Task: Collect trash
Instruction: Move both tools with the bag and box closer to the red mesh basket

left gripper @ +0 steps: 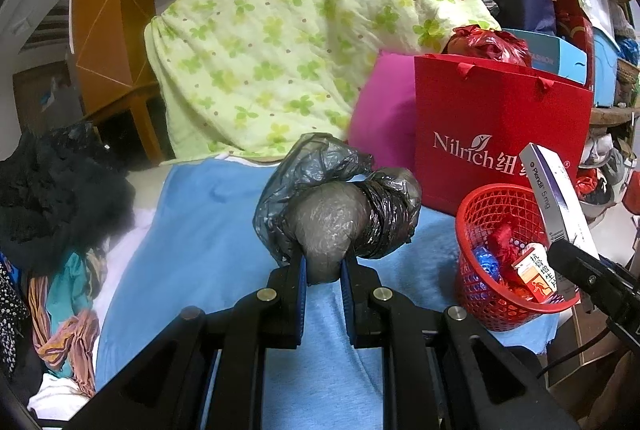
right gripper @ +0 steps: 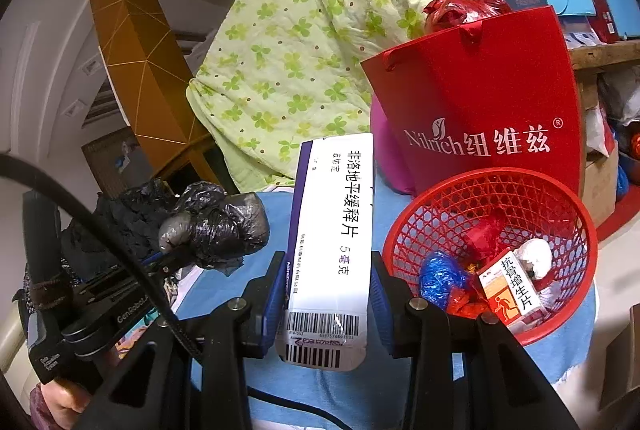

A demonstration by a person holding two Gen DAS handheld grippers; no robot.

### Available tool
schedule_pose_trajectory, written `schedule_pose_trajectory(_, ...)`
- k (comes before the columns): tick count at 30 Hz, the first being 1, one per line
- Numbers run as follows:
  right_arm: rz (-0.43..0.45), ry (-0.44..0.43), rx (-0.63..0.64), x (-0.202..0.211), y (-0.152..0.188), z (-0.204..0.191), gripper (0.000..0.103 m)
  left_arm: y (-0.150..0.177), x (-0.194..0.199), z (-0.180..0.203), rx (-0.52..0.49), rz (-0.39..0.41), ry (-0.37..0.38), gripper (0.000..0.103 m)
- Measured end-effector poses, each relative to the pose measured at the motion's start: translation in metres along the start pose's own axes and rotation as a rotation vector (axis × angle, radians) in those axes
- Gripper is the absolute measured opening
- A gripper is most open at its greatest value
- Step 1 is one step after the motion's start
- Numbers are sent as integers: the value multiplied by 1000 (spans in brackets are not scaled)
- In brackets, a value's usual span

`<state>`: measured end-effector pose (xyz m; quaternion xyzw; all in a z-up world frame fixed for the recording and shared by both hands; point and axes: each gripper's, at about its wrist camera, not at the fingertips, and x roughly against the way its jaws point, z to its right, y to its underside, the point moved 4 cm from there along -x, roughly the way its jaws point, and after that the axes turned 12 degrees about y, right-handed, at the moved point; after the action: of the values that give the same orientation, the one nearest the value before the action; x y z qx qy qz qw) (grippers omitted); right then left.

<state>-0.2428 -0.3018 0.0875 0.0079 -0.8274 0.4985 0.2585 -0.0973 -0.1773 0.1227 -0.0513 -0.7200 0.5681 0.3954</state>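
The left gripper (left gripper: 323,266) has its 2 blue-padded fingers (left gripper: 301,270) clenched on the lower end of a grey wad of plastic bag (left gripper: 332,206), which stands up from between the pads; darker, crinkled folds of the same bag bulge out above and to both sides of the fingertips. In the right wrist view this wad (right gripper: 216,222) shows off to the left of the right gripper's fingers, held clear above the blue sheet (right gripper: 264,214). The right gripper (right gripper: 328,290) grasps a long white medicine box (right gripper: 332,230) with a purple edge, its fingers (right gripper: 274,294) pressed on the box's 2 long sides near the barcode end, so that the box rises upright beyond the fingertips. Just to the right of these fingers stands a red mesh basket (right gripper: 560,214), resting on the blue sheet; inside it lie an orange-and-white pill box (right gripper: 512,290), a blue crumpled wrapper (right gripper: 438,276), red wrappers and a white crumpled wad (right gripper: 534,258). Behind the basket, further out from the fingers, stands a red paper bag (right gripper: 480,90) with white lettering, and a pink cushion (left gripper: 384,110) leans beside it. A green clover-print quilt (left gripper: 272,30) is heaped beyond both grippers. Dark clothes (left gripper: 52,190) lie far to the left of the left fingers.
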Motion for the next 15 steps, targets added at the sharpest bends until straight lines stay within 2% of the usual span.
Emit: schedule_pose_trajectory(15,8,26,-32,10,3,4,42,1,-3,5,-23,-9,15,17)
